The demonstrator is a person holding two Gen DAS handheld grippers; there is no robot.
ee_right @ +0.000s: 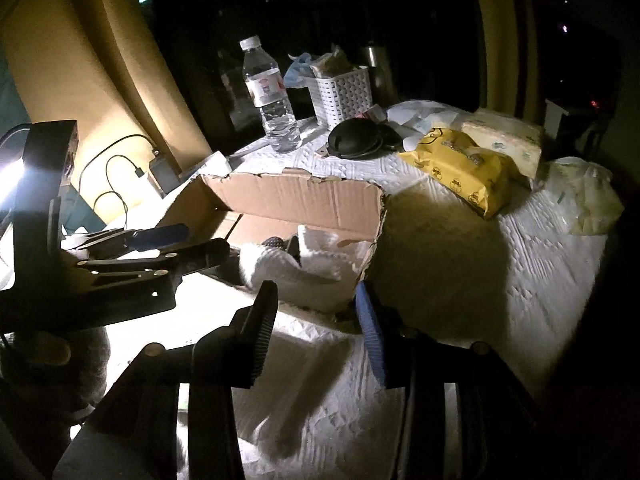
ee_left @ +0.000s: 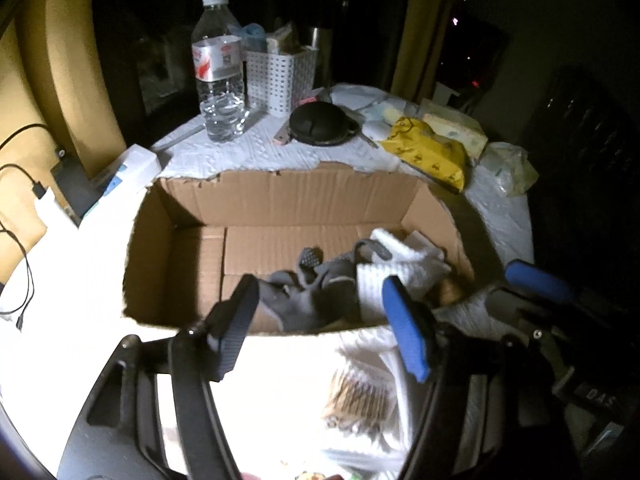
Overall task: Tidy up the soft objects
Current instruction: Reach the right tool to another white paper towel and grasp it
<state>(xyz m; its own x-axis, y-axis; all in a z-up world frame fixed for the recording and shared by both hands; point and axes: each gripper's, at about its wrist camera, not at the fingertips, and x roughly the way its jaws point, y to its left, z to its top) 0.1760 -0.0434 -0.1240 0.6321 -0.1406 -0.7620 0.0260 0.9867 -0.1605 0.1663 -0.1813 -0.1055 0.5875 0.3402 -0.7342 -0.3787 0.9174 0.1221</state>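
Open tongs [ee_left: 320, 320] above box rim [ee_left: 280, 178]

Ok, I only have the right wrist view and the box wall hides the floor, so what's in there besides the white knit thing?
Observer: A grey fabric item lies against the white knit piece, in the right half of the box.
Operator: And the left half?
Observer: Bare cardboard floor there.
Operator: Is the left gripper carrying anything?
Observer: No. The left gripper has its fingers apart with nothing between them.
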